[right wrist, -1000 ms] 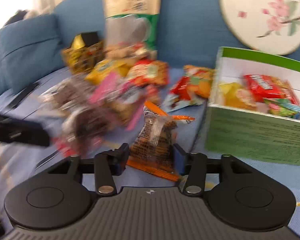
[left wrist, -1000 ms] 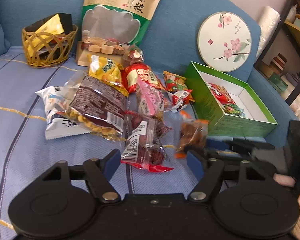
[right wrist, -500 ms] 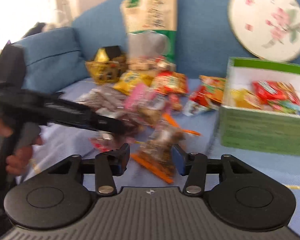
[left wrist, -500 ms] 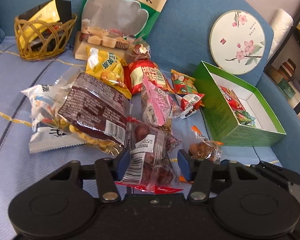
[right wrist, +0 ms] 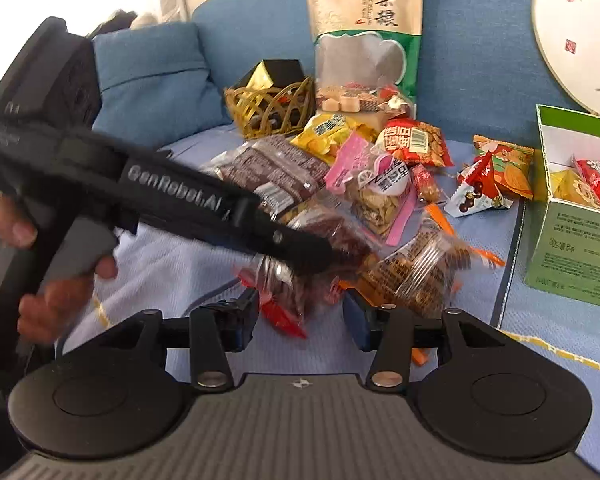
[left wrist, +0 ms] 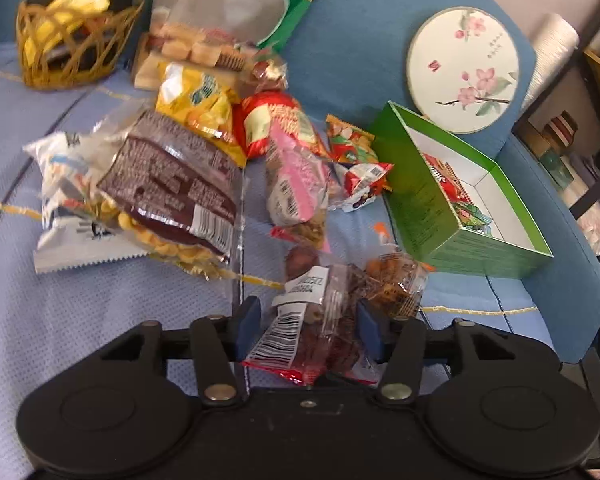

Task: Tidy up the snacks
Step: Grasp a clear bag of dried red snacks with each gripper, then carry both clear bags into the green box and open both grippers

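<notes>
A pile of snack packets lies on the blue sofa seat. My left gripper [left wrist: 308,330] has its blue pads on either side of a clear packet of dark red dried fruit [left wrist: 320,336] with a barcode label; the packet fills the gap. In the right wrist view the left gripper [right wrist: 300,256] reaches over the same packet [right wrist: 296,292]. My right gripper [right wrist: 300,322] is open and empty just behind it. An orange-edged clear nut packet [right wrist: 416,272] lies beside it, and shows in the left wrist view [left wrist: 396,284]. The green box [left wrist: 440,216] holds several snacks.
A wicker basket [left wrist: 72,44] with a yellow packet stands at the back left. A tall grain-snack bag [right wrist: 364,32] and a round floral tin lid [left wrist: 466,68] lean on the sofa back. A blue cushion [right wrist: 152,80] lies at the left. Shelves [left wrist: 596,92] stand to the right.
My left gripper moved forward over the dried fruit packet and its pads closed in around it. My right gripper backed away from the orange nut packet, which now lies on the seat.
</notes>
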The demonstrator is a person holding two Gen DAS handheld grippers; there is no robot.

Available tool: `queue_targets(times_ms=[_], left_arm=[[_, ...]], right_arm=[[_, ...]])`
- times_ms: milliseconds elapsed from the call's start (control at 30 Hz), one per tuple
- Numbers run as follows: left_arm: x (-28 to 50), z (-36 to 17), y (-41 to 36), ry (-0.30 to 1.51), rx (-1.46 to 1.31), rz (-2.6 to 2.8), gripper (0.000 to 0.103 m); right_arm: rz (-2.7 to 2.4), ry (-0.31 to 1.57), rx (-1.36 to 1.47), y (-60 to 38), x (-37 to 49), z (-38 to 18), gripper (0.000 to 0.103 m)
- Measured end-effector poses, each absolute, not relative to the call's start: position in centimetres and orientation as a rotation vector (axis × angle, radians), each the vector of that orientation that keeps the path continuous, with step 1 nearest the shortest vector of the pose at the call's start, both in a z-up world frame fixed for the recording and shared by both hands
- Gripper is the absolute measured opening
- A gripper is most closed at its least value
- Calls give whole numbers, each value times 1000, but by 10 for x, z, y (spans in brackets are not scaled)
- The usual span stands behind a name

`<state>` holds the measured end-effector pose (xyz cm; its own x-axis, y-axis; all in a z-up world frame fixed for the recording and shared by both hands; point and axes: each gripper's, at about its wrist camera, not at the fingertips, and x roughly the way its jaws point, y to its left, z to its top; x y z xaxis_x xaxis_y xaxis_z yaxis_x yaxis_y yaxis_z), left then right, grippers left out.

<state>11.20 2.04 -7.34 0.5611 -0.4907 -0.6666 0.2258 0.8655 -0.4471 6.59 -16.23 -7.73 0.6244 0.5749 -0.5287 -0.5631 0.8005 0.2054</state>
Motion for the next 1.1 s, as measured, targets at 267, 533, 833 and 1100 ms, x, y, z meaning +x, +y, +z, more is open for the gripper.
queue_targets(times_ms=[267, 533, 833, 1100], left_arm=[[110, -66, 6, 870, -247, -425, 59], [103, -17, -17, 751, -210, -500, 57], [123, 20, -81, 661, -144, -640, 57], [160, 16, -156, 658, -100, -770, 57]], right_arm=[[651, 615, 10, -154, 65, -75, 56], [602, 457, 40, -179, 48, -42, 46], [432, 300, 92, -236, 45, -16, 42], [237, 272, 110, -283, 61, -19, 42]])
